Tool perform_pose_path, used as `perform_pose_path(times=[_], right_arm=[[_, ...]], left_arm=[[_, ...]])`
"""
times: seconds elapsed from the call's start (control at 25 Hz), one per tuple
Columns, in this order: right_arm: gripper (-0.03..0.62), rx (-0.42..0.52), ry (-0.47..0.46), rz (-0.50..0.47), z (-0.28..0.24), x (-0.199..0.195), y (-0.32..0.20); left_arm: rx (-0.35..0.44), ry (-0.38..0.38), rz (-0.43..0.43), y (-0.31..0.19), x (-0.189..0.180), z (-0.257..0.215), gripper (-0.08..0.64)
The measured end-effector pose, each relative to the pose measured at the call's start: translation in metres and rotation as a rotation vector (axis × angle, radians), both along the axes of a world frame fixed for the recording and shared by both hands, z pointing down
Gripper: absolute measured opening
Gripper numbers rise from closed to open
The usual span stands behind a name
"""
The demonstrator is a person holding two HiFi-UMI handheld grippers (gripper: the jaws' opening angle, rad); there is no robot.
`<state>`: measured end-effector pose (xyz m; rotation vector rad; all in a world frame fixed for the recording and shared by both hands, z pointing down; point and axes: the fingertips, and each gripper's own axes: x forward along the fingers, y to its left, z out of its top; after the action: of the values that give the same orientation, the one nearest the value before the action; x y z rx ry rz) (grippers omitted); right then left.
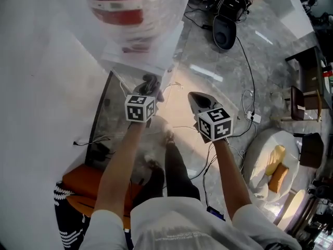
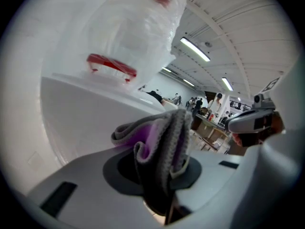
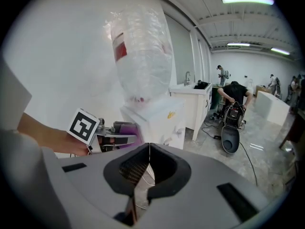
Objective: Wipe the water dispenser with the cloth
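Workshop hall, grey stone floor, white wall along its left edge. Item: water dispenser, a white cabinet standing upright on the floor against that wall, long axis vertical, with a crinkled clear bottle inverted on top. Item: cloth, grey knit with a purple face, bunched and folded, clamped in the fingers of the left gripper. Its free end points up and forward at the cabinet's upper body, just beside it; whether it touches cannot be told. Right gripper: fingers pressed together with nothing between them, held to the right of the left one and apart from the cabinet. Left hand judged the nearer; the surface to be wiped lies directly ahead of and above its fingers, so a short push forward should seat the cloth. Surroundings: loose cables and a black machine on the floor beyond.
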<state>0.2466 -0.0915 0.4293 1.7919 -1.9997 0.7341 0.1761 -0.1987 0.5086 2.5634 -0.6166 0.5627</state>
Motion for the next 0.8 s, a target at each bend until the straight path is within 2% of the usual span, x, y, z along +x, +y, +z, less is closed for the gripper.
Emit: perform_pose_path(times=[0.16,0.28,0.44,0.56,0.8], right_arm=[[0.015,-0.012,0.014,0.027,0.003,0.008,0.018],[0.015,-0.017,0.014,0.023,0.004,0.004,0.022],[0.015,-0.013,0.007,0.004,0.006,-0.009,0.020],[0.015,-0.022,0.006,-0.035,0.014,-0.026,0.012],[0.015,-0.050,0.005,-0.141,0.035,-0.069,-0.016]], left_arm=[[0.015,0.017,0.088,0.035,0.021,-0.008,0.079],[0.012,0.014,0.074,0.045,0.016,-0.010,0.078],[0.011,-0.009,0.055,0.046,-0.010,-0.006,0.078],[-0.005,-0.036,0.003,0.039,-0.040,0.004,0.078],[-0.056,-0.087,-0.158,0.012,-0.109,0.035,0.078]])
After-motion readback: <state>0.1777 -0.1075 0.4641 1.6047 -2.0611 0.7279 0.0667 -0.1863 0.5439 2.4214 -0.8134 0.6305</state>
